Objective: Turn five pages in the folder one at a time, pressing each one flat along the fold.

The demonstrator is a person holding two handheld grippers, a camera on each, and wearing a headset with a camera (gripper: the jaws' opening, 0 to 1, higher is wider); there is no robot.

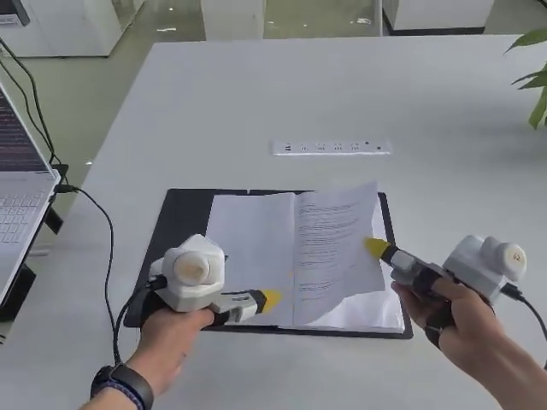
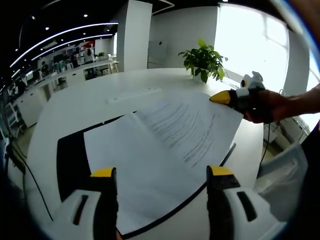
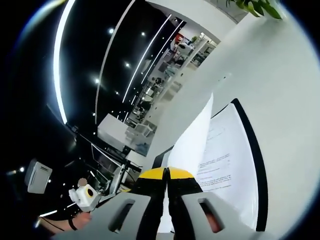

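A wide white table is carrying the work, its matt top running back to a pale floor and low white walls. In the left gripper view, an open office is stretching away behind it, with a white pillar, rows of desks under long ceiling light strips, and a bright window glaring on the right. A white power strip is lying flat on the table just beyond the black folder, which is lying open near the front edge. A laptop is sitting at the far left, and a black cable is trailing from that side across the table toward the person's left hand. A leafy plant is standing at the far right corner, well apart from the folder. The right gripper is pinching the outer edge of one printed page, its yellow tips clamped tight on the paper. That page is rising off the right-hand stack and bending toward the fold, so in the right gripper view it is standing edge-on and screening much of the folder's left half. The left gripper is hovering with its jaws spread apart over the near edge of the folder, by the bottom of the left sheet. Whether it is touching the paper cannot be told.
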